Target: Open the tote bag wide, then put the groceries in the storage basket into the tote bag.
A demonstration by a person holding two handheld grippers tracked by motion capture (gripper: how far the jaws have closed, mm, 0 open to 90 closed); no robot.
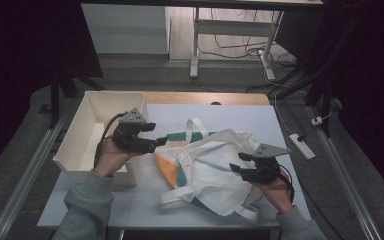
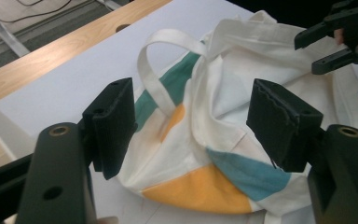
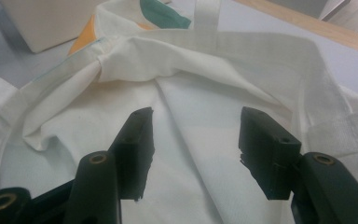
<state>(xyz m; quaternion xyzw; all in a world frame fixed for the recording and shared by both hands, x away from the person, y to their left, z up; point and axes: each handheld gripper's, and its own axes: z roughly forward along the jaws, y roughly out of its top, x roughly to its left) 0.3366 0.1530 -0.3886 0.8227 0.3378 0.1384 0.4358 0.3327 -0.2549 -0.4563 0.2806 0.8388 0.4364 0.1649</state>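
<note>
Both grippers are seen open in the high view, the left gripper (image 1: 156, 135) at the tote bag's (image 1: 211, 165) left end and the right gripper (image 1: 240, 163) over its right half, the bag lying crumpled mid-table beside the white bin (image 1: 86, 131). From the left gripper view, the bag is framed ahead between parted jaws, untouched, its handle loop (image 2: 154, 70) nearest. From the right gripper view, spread jaws are held just above the bag's rim (image 3: 205, 44), nothing gripped, so this hand is judged nearer.
</note>
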